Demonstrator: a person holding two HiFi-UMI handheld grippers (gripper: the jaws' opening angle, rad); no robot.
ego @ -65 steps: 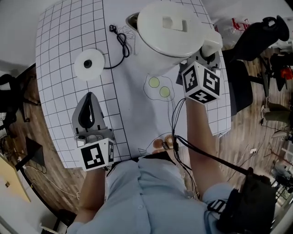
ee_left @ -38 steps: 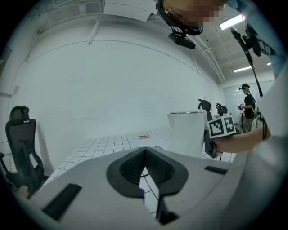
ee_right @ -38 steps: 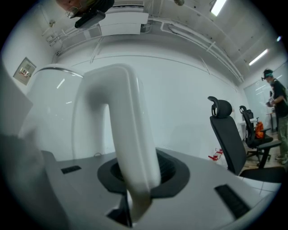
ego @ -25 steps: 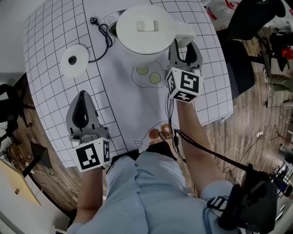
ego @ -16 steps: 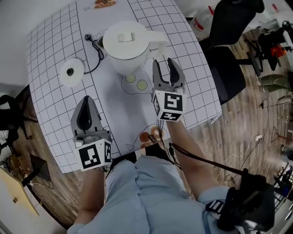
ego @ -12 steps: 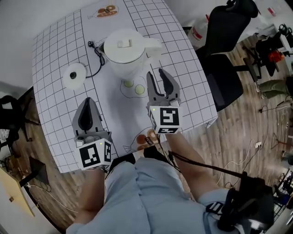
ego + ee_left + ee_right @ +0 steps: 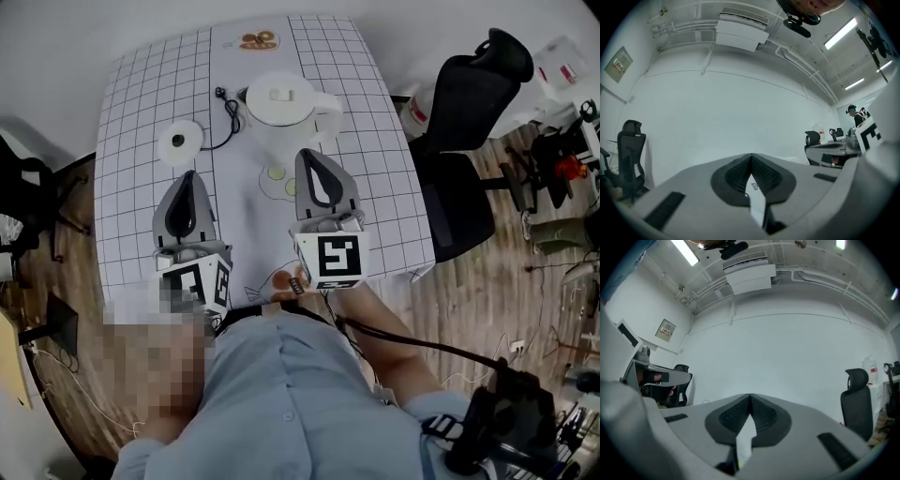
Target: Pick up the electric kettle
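Closest in, both grippers are held up in front of the person's light shirt. The left gripper [image 7: 187,178] has its jaws clenched tip to tip with nothing in them. Its own view just shows the pads [image 7: 751,161] meeting against a bare white wall. Same story on the right gripper [image 7: 314,157]: jaws squeezed together, empty, aimed level at the wall and an office chair [image 7: 857,399] off to the side. Neither one is touching anything.

Past them is the gridded tabletop [image 7: 375,169]. The electric kettle [image 7: 281,111] sits upright on it, lid on, a bit beyond the right gripper's tips and clear of them. Its round base [image 7: 181,143] is off to the left, apart from the kettle, with the cord [image 7: 228,117] lying between them.

So progress-wise, I'd say the pick-up itself isn't done as things stand: the kettle is resting on the tabletop, not held. What's left is pretty much everything: open the jaws, come down to the handle, clamp on and lift.
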